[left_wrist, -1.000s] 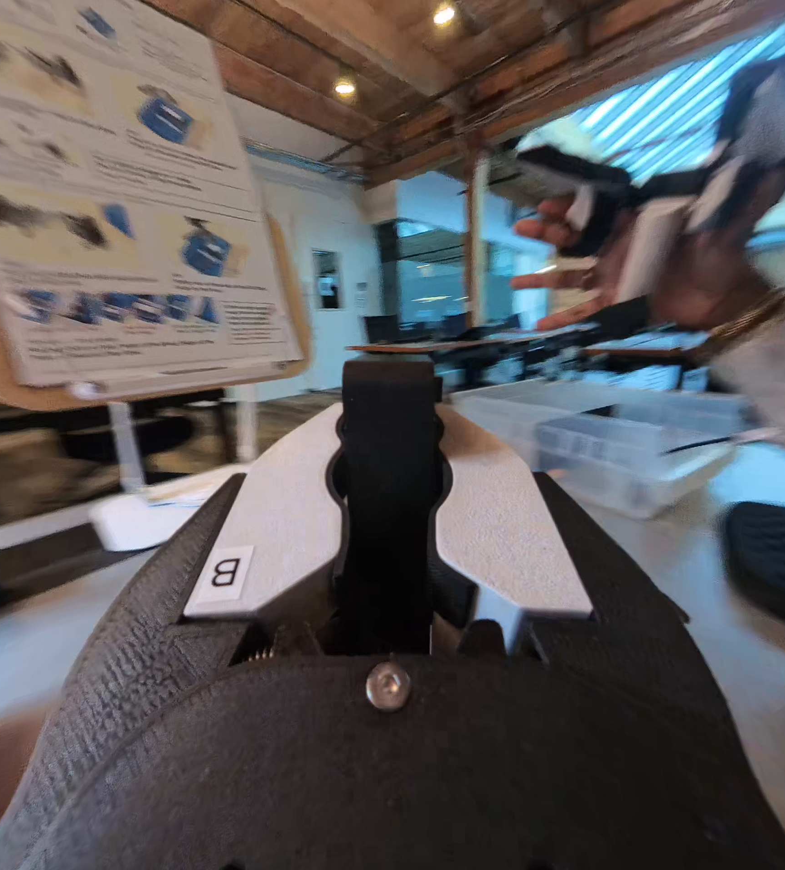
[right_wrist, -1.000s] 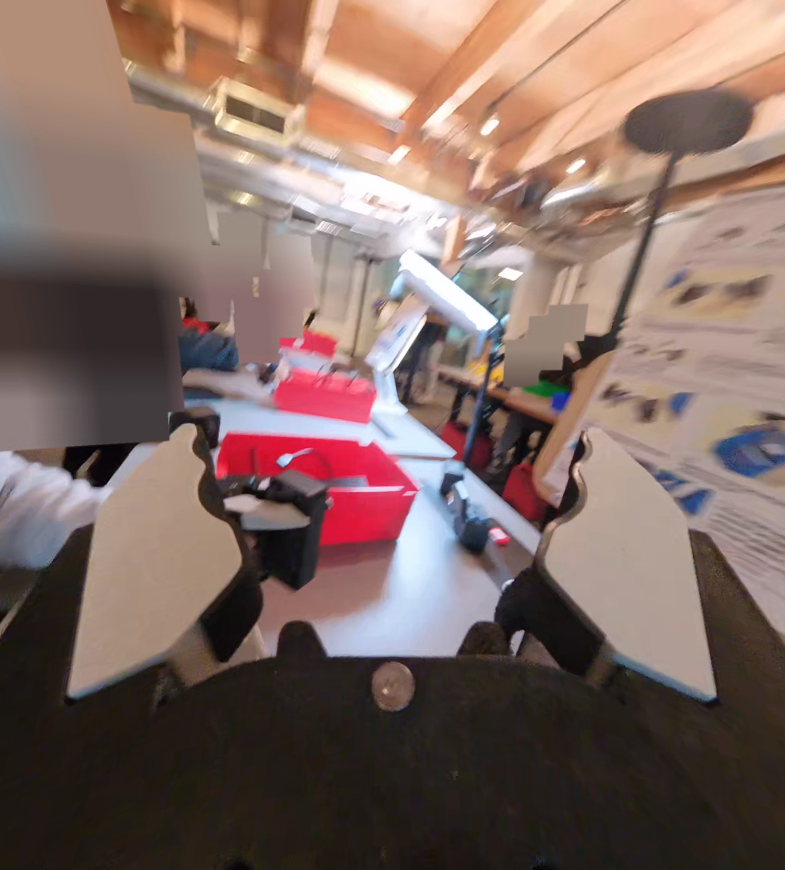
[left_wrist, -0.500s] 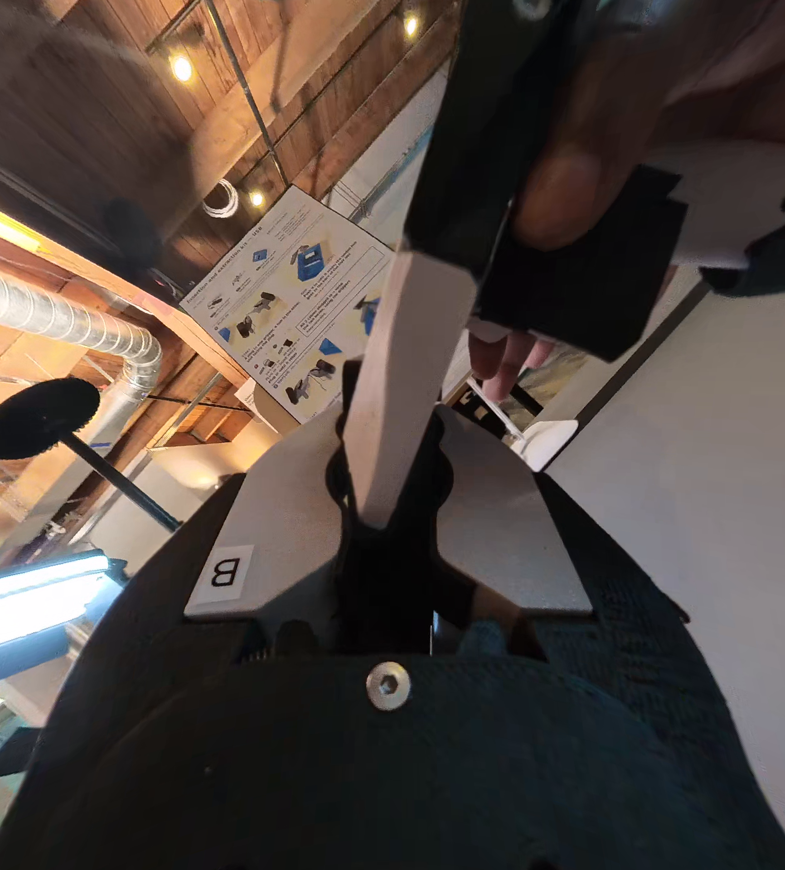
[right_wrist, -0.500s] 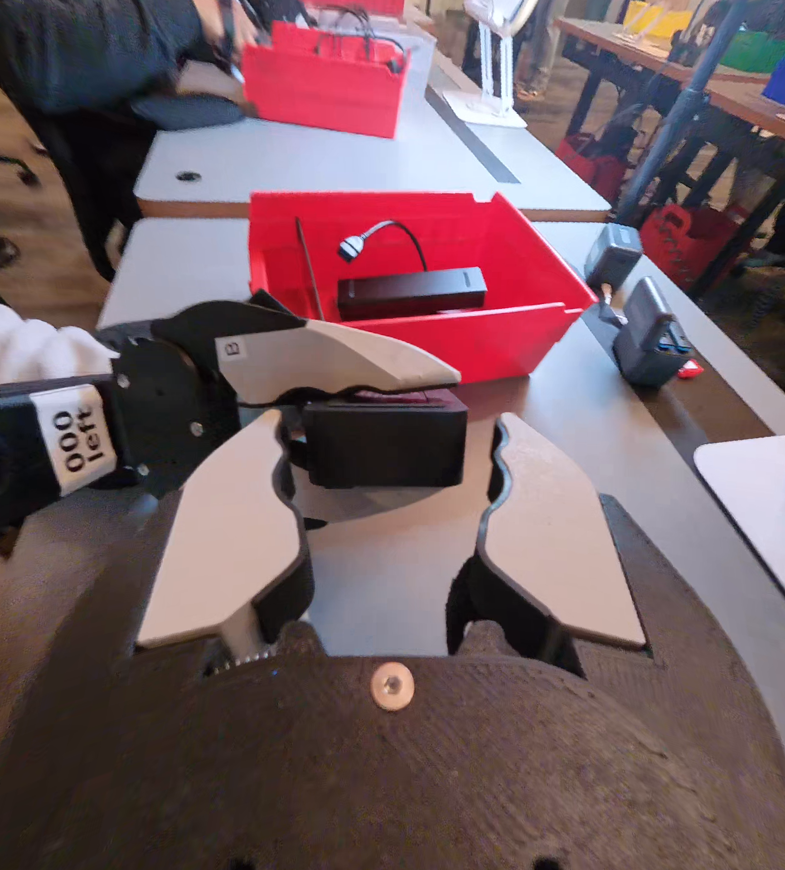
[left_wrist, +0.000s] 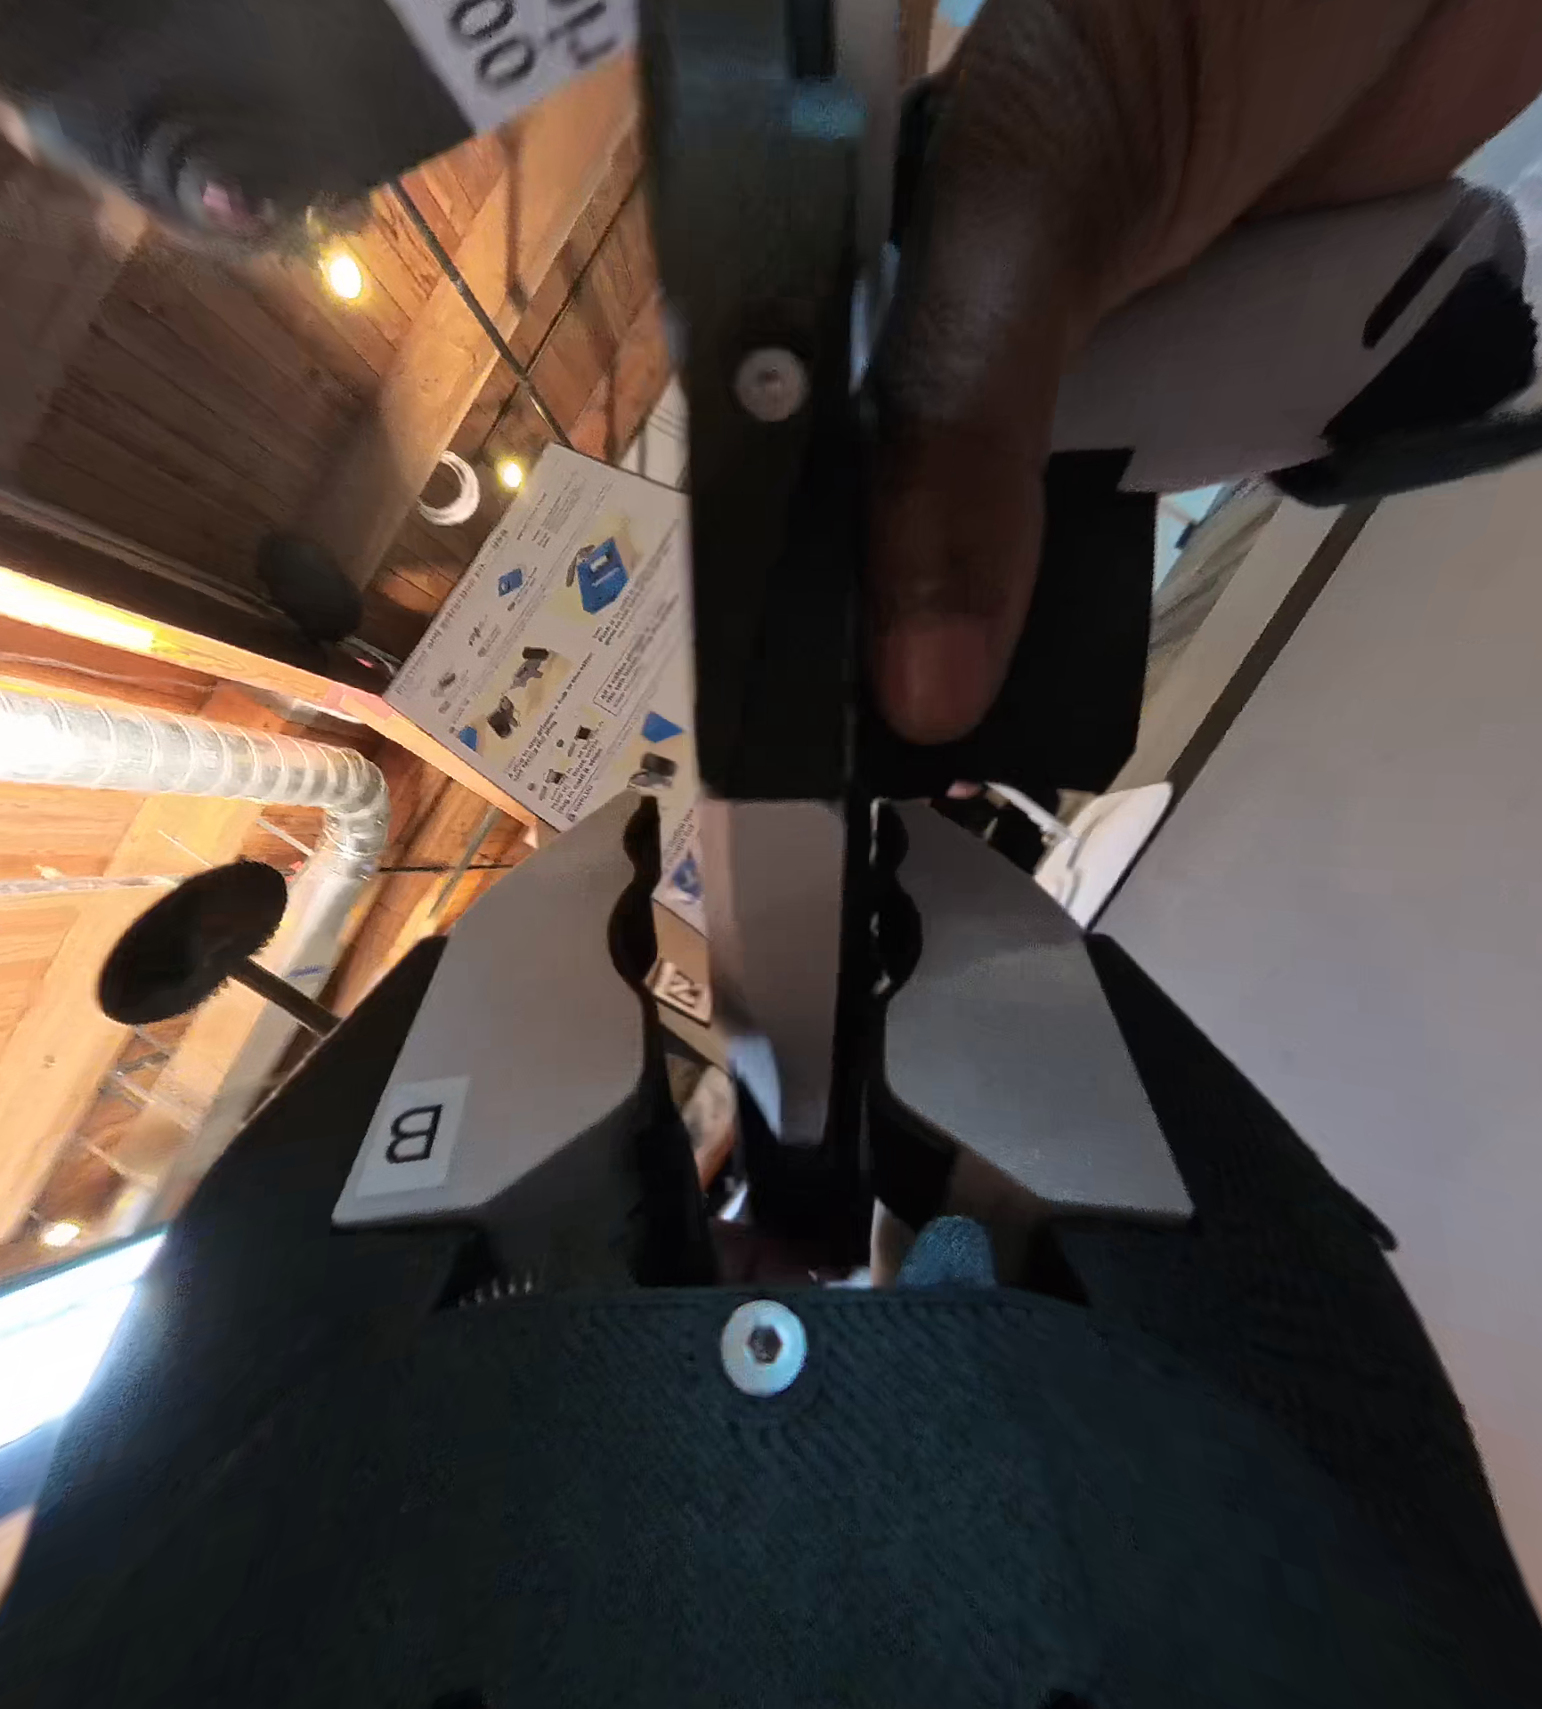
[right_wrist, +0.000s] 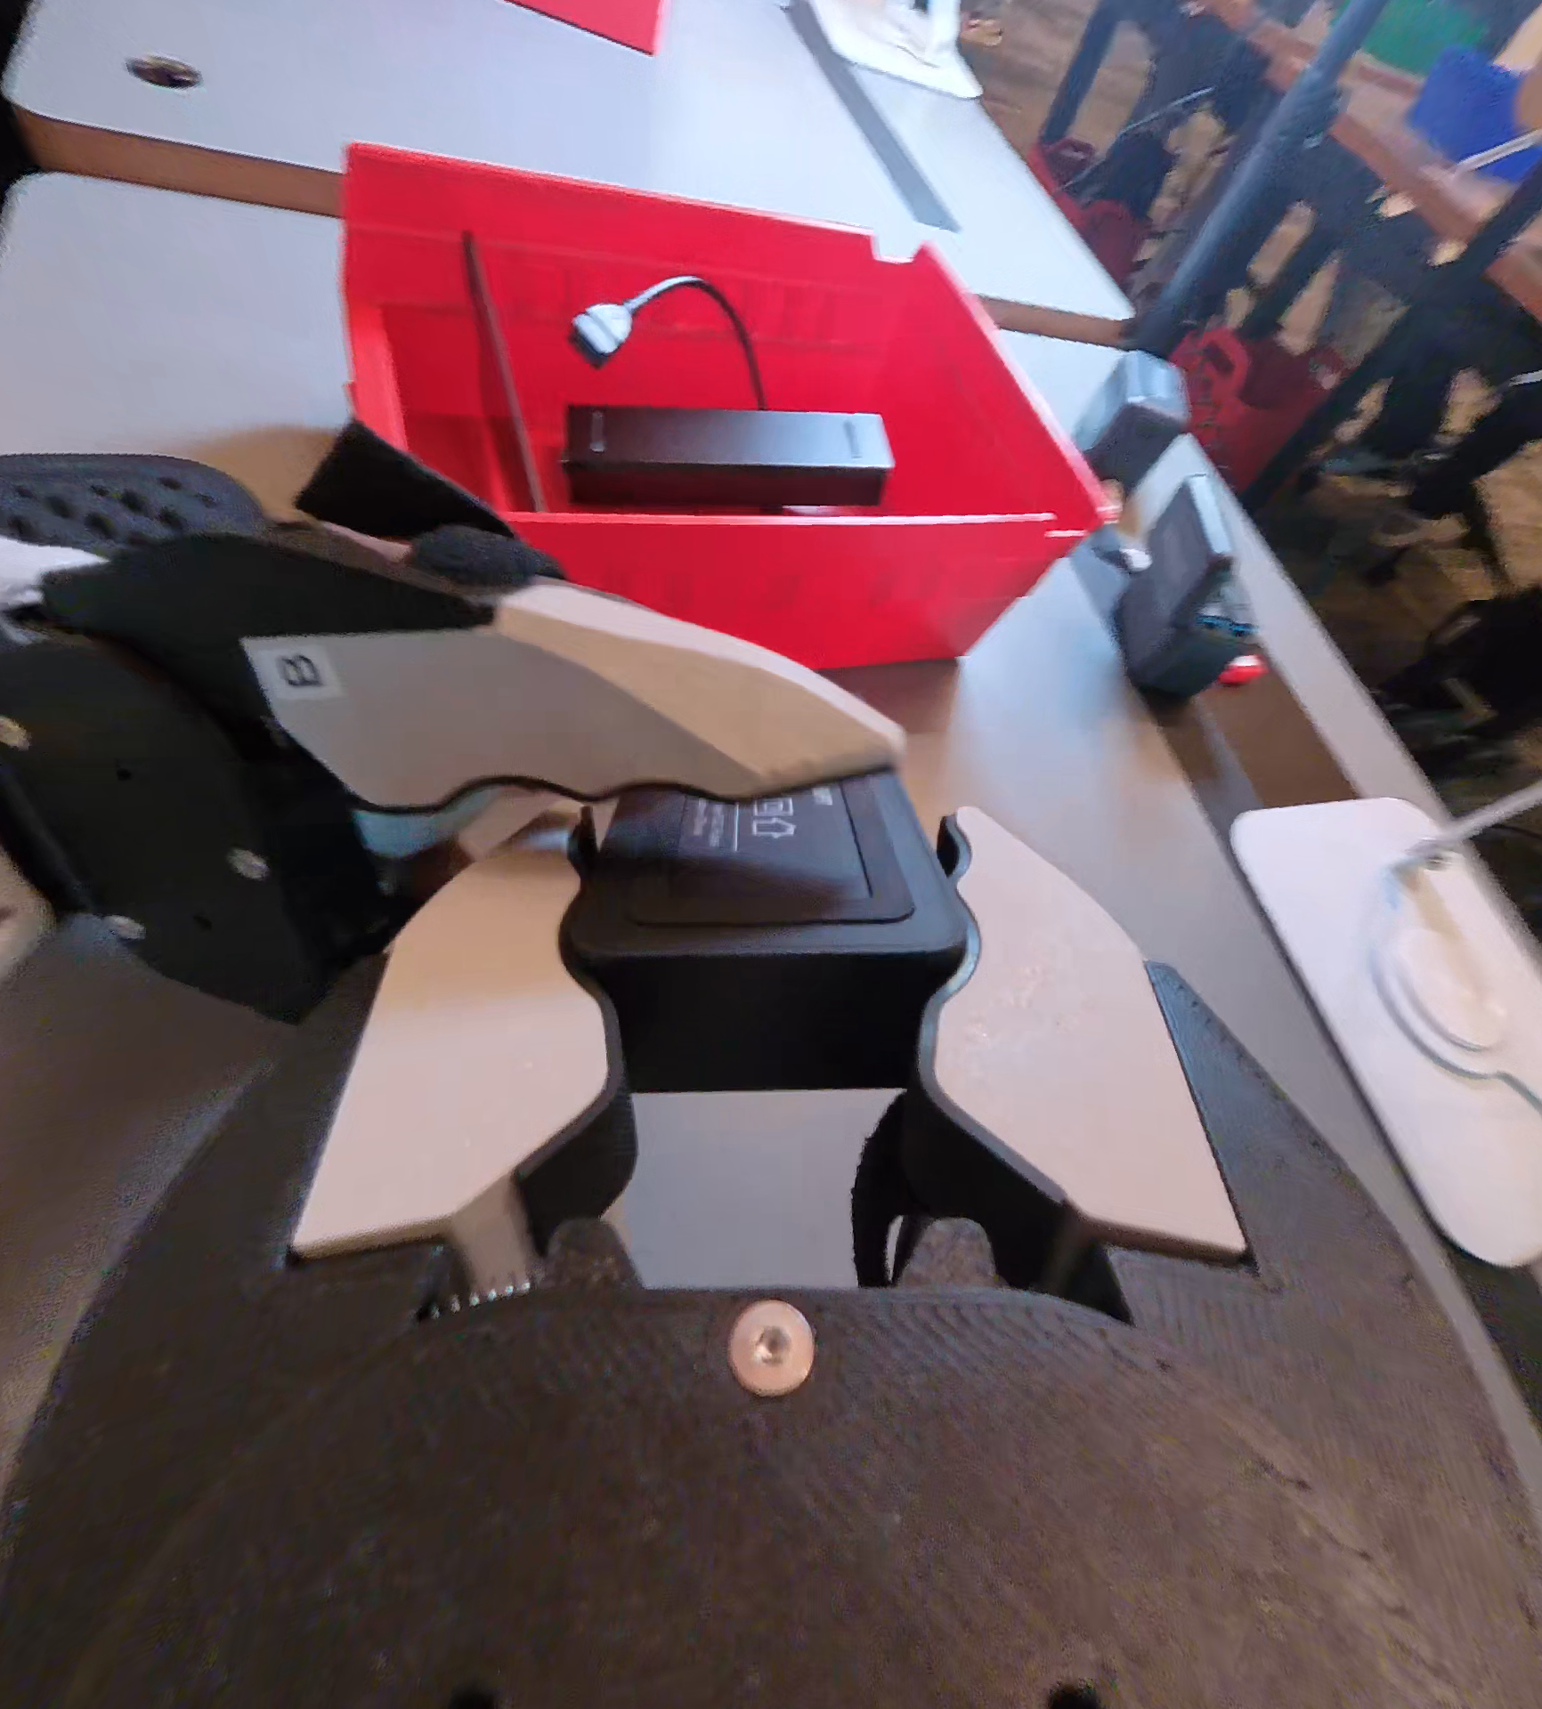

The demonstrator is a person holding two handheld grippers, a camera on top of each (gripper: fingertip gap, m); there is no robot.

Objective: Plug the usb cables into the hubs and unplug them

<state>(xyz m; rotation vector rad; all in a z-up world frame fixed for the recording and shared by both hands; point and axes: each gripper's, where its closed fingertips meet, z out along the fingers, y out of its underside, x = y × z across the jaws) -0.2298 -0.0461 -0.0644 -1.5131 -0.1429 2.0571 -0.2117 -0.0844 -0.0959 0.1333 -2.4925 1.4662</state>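
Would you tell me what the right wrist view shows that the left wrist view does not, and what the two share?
Only the right wrist view shows the red bin on the grey table, holding a black USB hub and a cable.

Only the left wrist view shows the wooden ceiling, a silver duct, a poster and a thumb.

Both show the small black box, which sits between the fingers of the right gripper with the left gripper right beside it.
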